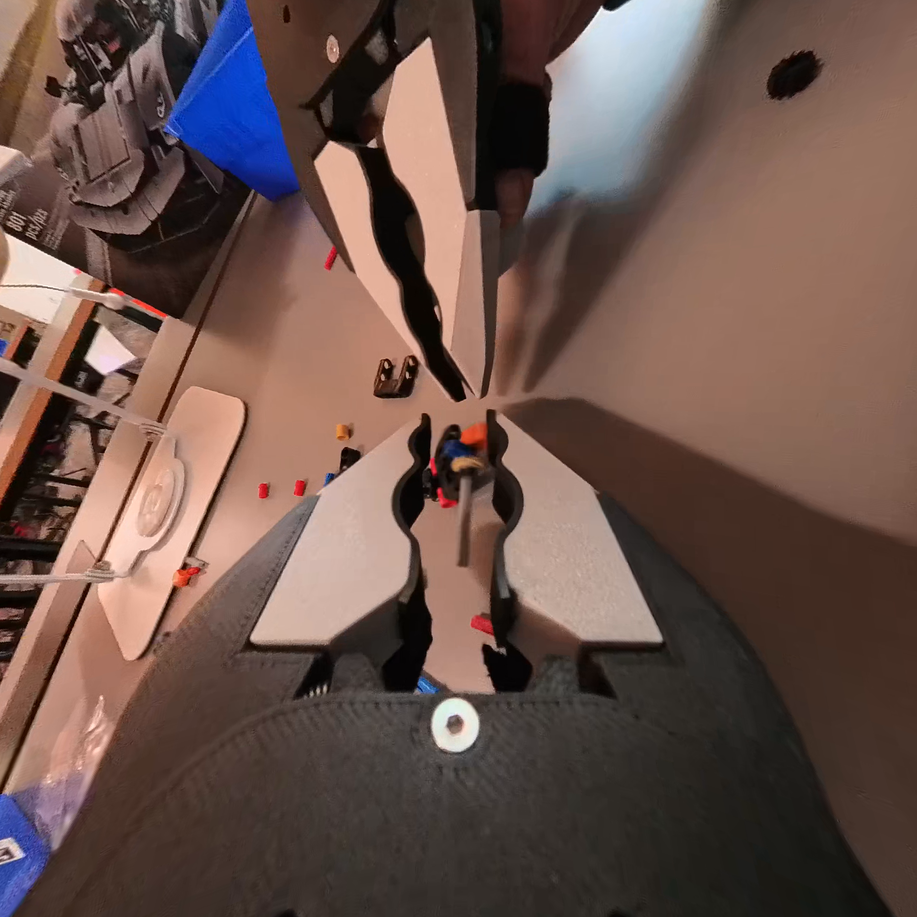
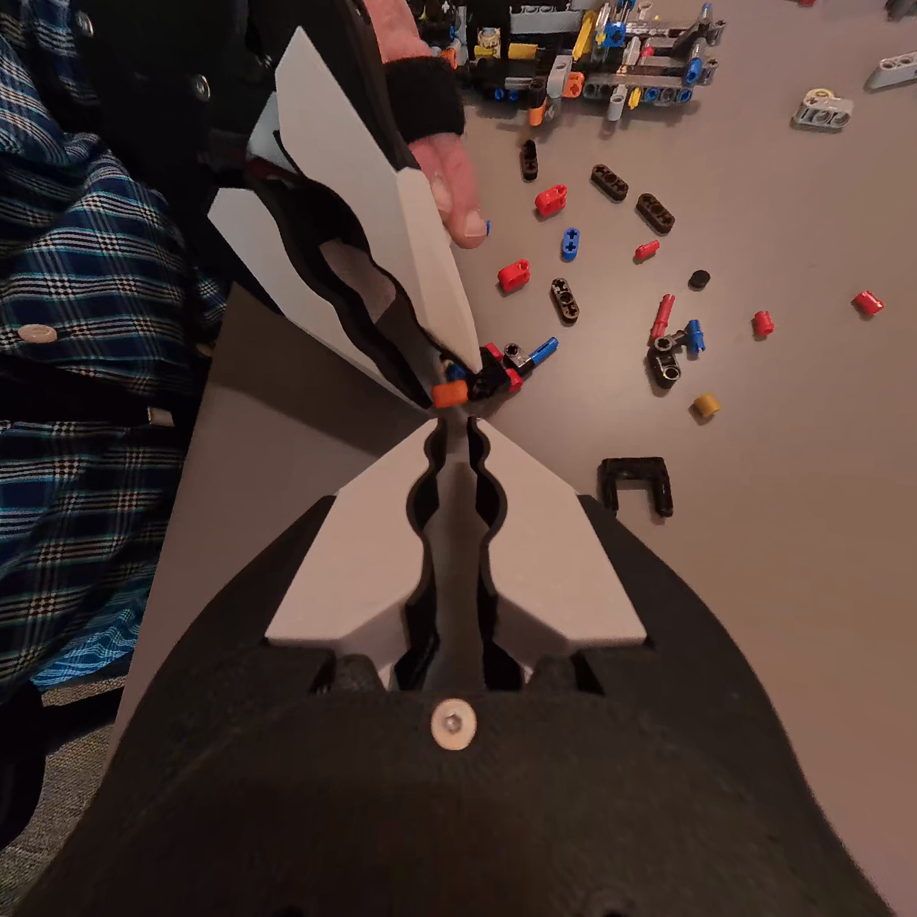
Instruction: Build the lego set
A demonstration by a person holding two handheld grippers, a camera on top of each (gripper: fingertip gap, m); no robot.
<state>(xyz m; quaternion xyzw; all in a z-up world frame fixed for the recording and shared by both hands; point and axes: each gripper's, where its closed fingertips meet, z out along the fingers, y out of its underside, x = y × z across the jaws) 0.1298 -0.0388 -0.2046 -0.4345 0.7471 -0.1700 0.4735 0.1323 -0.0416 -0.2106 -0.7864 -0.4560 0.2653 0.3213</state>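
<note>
My left gripper [image 1: 456, 417] is shut on a small lego sub-assembly [image 1: 459, 456] of orange, blue, black and red parts. A grey axle [image 1: 464, 521] sticks out of it toward the camera. In the right wrist view the left gripper [image 2: 449, 386] comes in from the upper left and holds the sub-assembly [image 2: 484, 379] just above the table, orange part [image 2: 449, 394] nearest. My right gripper [image 2: 454, 422] has its tips right below that orange part, jaws a narrow gap apart with nothing between them. It also shows in the left wrist view [image 1: 471, 394], tip to tip with the left gripper.
A partly built lego model [image 2: 595, 59] stands at the table's far side. Loose red, blue and black pieces lie right of the grippers, with a tan bush [image 2: 704, 406] and a black U-shaped part [image 2: 637, 484]. The table edge and a person's plaid shirt [image 2: 74, 297] are left. A lego box [image 1: 114, 149] and blue bin [image 1: 238, 114] stand nearby. Both grippers' tips are close together, under 4 cm apart. The tan bush [image 2: 704, 406] is about 9 cm from both grippers' fingertips. My left wrist view [image 1: 344, 426] looks at it from another angle.
</note>
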